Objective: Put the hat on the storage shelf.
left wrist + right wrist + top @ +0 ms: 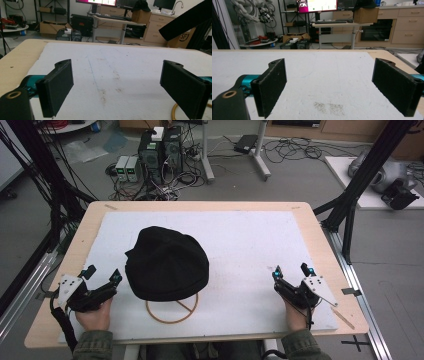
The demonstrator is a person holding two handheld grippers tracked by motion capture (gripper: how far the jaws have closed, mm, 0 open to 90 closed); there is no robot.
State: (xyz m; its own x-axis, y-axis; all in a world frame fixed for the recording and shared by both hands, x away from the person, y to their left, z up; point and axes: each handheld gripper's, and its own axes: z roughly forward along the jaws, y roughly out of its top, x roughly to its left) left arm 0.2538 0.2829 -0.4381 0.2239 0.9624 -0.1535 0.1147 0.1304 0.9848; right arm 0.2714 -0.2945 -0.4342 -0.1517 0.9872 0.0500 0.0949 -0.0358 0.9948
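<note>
Left gripper [102, 274]: jaws spread wide, nothing between them, resting just left of the black hat [166, 263]. Right gripper [291, 271]: jaws likewise parted and empty, well apart from the hat, off to its right. Hat itself: sitting on the white mat [250, 240], near the front edge, between the two grippers but much closer to the left one. Wooden ring [171, 312]: touching the hat's near side, upper arc hidden beneath the brim. In the left gripper view, just a sliver of that ring [173, 111] beside the right-hand jaw, cut off by the frame.
</note>
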